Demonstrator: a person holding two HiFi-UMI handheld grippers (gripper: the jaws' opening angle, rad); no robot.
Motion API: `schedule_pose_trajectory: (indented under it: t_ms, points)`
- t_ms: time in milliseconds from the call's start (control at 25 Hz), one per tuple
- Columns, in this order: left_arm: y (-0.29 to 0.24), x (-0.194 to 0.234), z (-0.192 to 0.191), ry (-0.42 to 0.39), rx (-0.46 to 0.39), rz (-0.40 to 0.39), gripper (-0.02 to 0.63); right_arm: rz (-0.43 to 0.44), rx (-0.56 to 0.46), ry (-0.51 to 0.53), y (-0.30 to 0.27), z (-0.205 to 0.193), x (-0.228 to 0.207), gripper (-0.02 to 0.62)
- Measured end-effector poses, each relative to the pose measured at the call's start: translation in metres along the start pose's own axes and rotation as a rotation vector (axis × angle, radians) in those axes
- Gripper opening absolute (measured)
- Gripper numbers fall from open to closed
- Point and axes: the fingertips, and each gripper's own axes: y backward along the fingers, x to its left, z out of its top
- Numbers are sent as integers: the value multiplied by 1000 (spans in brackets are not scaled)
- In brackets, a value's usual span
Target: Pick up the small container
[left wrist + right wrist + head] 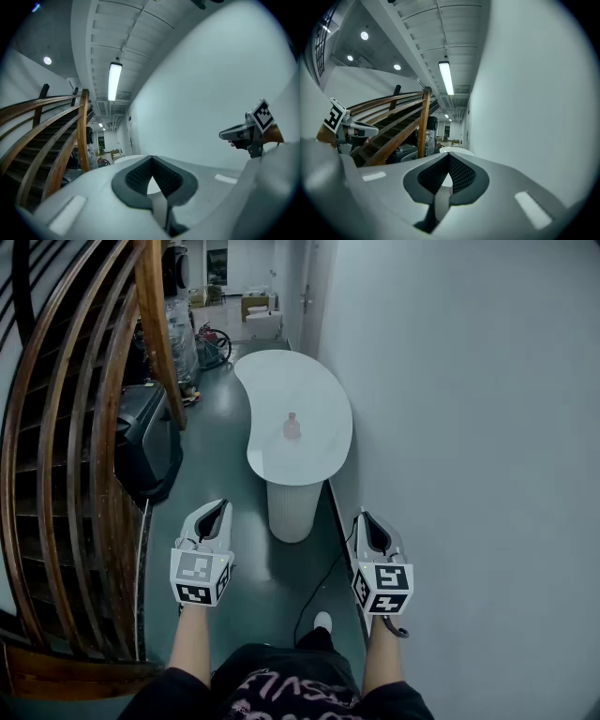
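The small container [292,427] is a pink, bottle-like thing standing alone on a white kidney-shaped table [281,381] ahead of me in the head view. Both grippers are held low, well short of the table. My left gripper [217,509] is shut with nothing in it, and my right gripper [366,521] is shut and empty too. In the left gripper view the jaw tips of the left gripper [151,158] meet, with the table top [123,159] far beyond. The right gripper view shows the right gripper [449,156] the same way. The container shows in neither gripper view.
A curved wooden stair railing [56,456] runs along the left, with a black boxy object [150,437] beside it. A plain white wall [469,427] closes the right side. A cable [319,587] lies on the dark floor near the table pedestal [292,507]. Bicycles and wrapped goods [211,343] stand farther down.
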Motion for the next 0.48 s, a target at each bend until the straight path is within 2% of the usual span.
schedule_pose_trajectory:
  t_ms: [480]
  points:
    - [2, -3, 0, 9, -10, -12, 2, -4, 0, -8, 1, -1, 3, 8]
